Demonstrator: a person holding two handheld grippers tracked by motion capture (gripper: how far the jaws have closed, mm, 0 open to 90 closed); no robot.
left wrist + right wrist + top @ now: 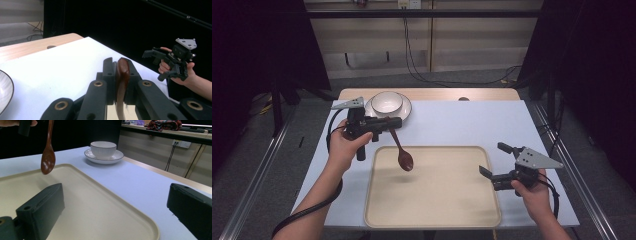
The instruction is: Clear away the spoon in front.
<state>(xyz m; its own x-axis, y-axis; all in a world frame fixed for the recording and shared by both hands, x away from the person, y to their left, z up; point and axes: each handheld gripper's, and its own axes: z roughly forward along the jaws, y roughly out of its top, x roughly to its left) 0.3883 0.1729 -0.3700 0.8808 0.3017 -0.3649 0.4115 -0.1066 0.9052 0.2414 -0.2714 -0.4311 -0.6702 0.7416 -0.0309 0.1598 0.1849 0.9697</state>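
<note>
A dark brown wooden spoon (402, 151) hangs bowl-down over the upper left corner of the beige tray (437, 200). My left gripper (394, 122) is shut on its handle; in the left gripper view the handle (122, 75) stands clamped between the two black jaws. The spoon (48, 155) also dangles at the upper left of the right gripper view, above the tray (100, 212). My right gripper (488, 161) stands open at the tray's right edge, with nothing between its jaws. In the left gripper view, that right gripper (155, 65) is held in a hand far right.
A white bowl (387, 102) sits on a white saucer (406, 111) at the back left of the pale table cover (462, 122). The bowl (103, 149) is beyond the tray in the right gripper view. Black curtains flank the table; cables trail on the floor behind.
</note>
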